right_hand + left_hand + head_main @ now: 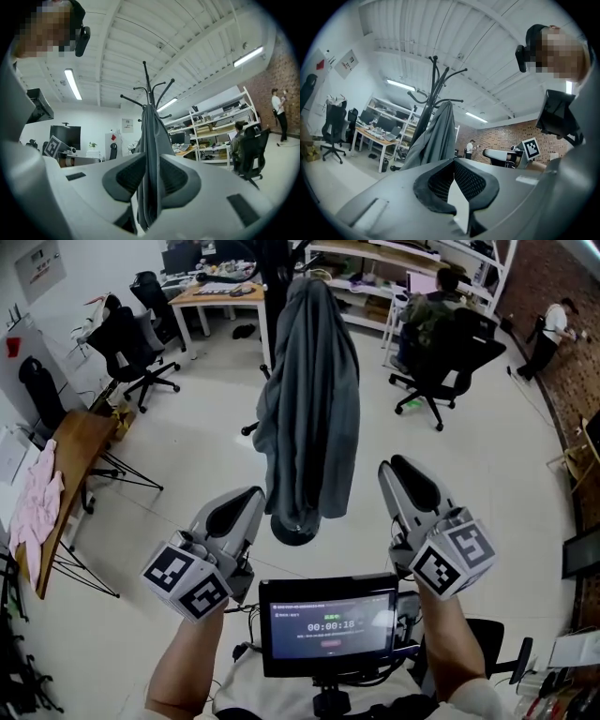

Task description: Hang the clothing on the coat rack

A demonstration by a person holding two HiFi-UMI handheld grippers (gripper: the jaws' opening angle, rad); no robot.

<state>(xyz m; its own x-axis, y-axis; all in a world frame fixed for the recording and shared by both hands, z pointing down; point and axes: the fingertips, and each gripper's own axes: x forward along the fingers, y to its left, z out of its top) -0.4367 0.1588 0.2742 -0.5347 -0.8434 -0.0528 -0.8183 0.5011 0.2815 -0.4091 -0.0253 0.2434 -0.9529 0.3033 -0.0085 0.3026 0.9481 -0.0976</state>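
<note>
The small screen (328, 622) mounted low in the head view shows a green timer that looks like 00:00:18. Its smaller lines are too fine to read. Print on the wall posters (349, 63) is illegible.

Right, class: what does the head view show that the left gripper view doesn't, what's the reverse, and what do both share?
Only the head view: the pink cloth on the wooden table, and the lit face of the screen. Only the left gripper view: the ceiling light. Both: the grey garment hanging on the coat rack, and the person by the brick wall.
</note>
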